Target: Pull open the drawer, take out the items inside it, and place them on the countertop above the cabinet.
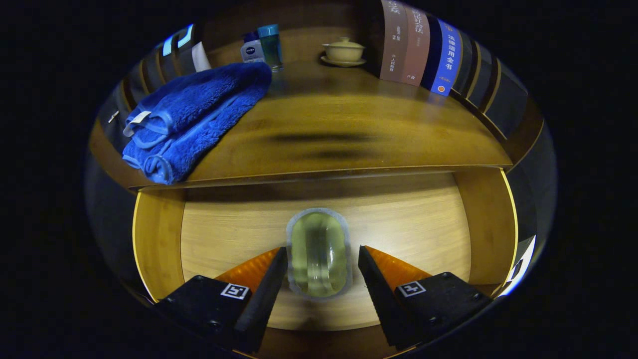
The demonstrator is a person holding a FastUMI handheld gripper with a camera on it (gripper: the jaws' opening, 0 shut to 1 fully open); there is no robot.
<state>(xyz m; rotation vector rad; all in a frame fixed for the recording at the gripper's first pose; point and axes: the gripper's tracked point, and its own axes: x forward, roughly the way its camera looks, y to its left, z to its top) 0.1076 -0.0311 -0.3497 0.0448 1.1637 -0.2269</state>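
Translucent, pale yellow-green and oblong, the soap-like plastic-wrapped bar (319, 254) lies flat on the floor of the open wooden drawer (159, 234), its long axis running straight ahead along the fingers. The gripper (321, 264) is spread apart around it, one finger on each long side (touching or not, I cannot tell). Beyond the bar, the table (349, 129) already carries a folded blue towel (194, 114).

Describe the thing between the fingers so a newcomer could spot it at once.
Below the countertop, the drawer stands open. On its wooden floor lies one clear oval packet between the open gripper's fingers, neither touching it. It is see-through and yellowish, unlike the blue towel above.
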